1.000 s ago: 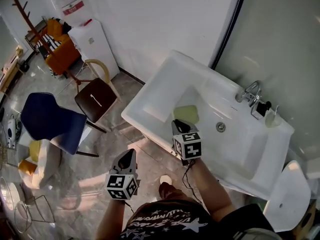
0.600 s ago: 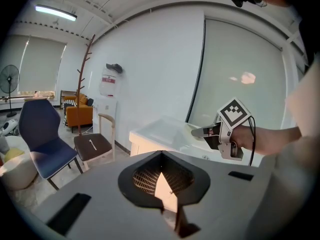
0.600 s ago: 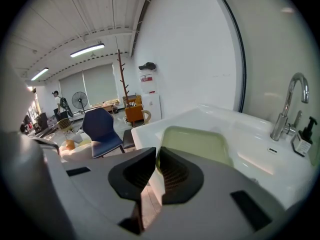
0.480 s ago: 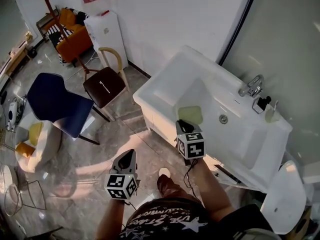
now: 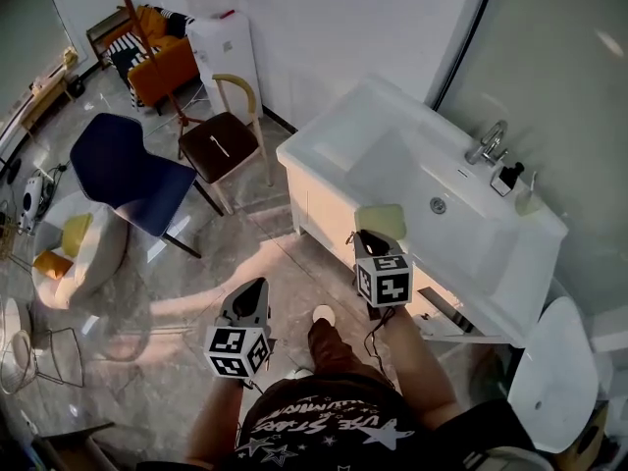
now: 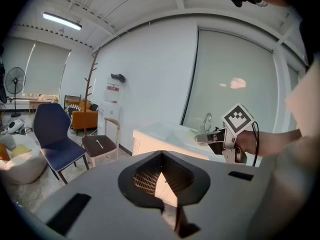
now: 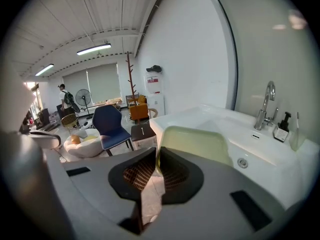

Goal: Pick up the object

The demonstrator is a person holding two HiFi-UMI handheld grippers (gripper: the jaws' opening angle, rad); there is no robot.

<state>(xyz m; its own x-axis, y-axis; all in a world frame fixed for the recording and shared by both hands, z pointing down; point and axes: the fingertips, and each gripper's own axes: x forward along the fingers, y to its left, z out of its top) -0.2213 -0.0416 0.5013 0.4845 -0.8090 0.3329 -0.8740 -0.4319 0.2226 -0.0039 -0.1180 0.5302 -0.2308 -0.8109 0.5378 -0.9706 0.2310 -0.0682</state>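
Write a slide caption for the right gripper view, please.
Right gripper shut on a pale green pad, with the white sink and faucet behind it.

My right gripper (image 7: 156, 170) has its jaws pinched tight on the near edge of a pale yellow-green pad (image 7: 200, 143). The pad sticks out toward 1 o'clock, over the front of a white sink (image 7: 272, 151). The drain (image 7: 242, 162) is at 3 o'clock and the faucet (image 7: 265, 106) is up around 2. A blue chair (image 7: 107, 126) and a brown chair (image 7: 141, 132) sit at roughly 10 to 11 o'clock, with a coat rack (image 7: 131, 79) behind them.
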